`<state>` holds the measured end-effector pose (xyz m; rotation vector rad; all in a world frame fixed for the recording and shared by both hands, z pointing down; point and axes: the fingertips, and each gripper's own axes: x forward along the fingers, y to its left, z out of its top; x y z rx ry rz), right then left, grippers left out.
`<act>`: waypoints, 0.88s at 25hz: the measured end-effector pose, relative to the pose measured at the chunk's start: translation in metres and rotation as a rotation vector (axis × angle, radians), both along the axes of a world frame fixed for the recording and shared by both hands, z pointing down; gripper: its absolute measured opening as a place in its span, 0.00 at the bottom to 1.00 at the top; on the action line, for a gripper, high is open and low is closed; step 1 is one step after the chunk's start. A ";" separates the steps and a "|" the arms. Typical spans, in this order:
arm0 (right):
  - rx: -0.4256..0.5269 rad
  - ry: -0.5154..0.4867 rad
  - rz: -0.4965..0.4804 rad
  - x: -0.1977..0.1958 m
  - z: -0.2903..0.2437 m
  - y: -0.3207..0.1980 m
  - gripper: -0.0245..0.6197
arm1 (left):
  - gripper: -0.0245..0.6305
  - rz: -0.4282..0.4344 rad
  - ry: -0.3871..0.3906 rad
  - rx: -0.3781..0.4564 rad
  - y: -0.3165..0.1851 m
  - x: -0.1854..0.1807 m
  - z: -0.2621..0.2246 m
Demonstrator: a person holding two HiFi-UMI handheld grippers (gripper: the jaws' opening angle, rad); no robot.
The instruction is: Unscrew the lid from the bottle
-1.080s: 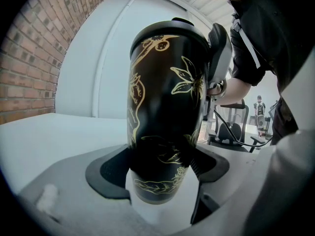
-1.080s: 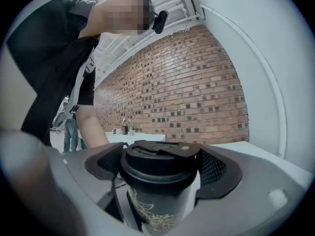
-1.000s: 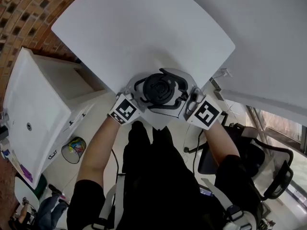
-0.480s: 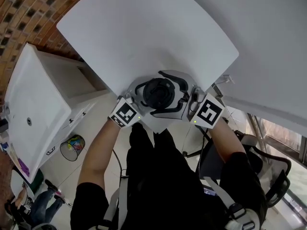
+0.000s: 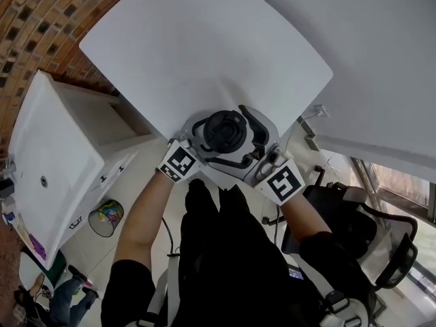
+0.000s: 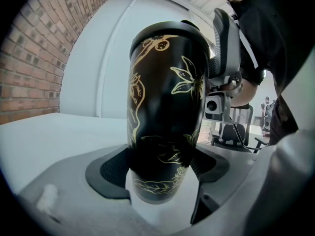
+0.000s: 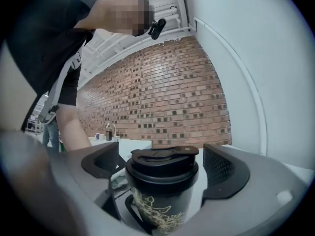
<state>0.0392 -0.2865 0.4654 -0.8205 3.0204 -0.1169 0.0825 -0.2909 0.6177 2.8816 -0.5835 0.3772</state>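
While the person is leaning over the near edge of the white counter, both arms are reaching in to the same spot. The marker cube on the right tongs is now sitting lower and closer to the person than it was half a second ago. It has swung round the bottle, while the left cube has hardly moved.

The left tongs are squeezing the black bottle low down, with a pad pressing on each side of it. The bottle has gold flowers on it. It is staying right at the near edge of the counter, and it looks like it is standing there, though its bottom is hard to see.

The right tongs are sitting open around the black lid. A little gap is showing on each side, so they are not squeezing it. The lid is still sitting on top of the bottle.

So the swing probably was not turning the lid. I think the right tongs are getting into a new place so they can grab the lid and twist. They would need to close on it first.

Farther off, a white cupboard is standing to the left, and a brick wall is showing behind it.
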 end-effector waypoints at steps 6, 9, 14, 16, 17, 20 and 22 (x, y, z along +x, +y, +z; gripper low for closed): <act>0.012 0.063 0.113 -0.005 0.011 -0.007 0.82 | 0.61 0.002 0.001 -0.002 0.001 0.002 -0.001; 0.004 0.069 0.129 -0.007 0.015 -0.010 0.78 | 0.61 0.001 0.001 -0.001 0.000 0.002 -0.001; -0.004 0.073 0.088 -0.008 0.017 -0.009 0.76 | 0.61 0.002 0.000 0.000 0.000 0.003 -0.001; -0.009 0.074 0.046 -0.008 0.017 -0.008 0.76 | 0.61 0.004 -0.001 0.000 0.000 0.003 -0.001; -0.009 0.076 0.021 -0.009 0.017 -0.008 0.76 | 0.61 0.005 0.000 0.000 0.000 0.003 -0.001; -0.005 0.095 -0.069 -0.011 0.018 -0.005 0.77 | 0.61 0.005 0.000 0.000 0.000 0.002 -0.001; -0.008 0.100 -0.131 -0.012 0.019 -0.003 0.77 | 0.61 0.004 0.000 -0.001 0.000 0.002 -0.001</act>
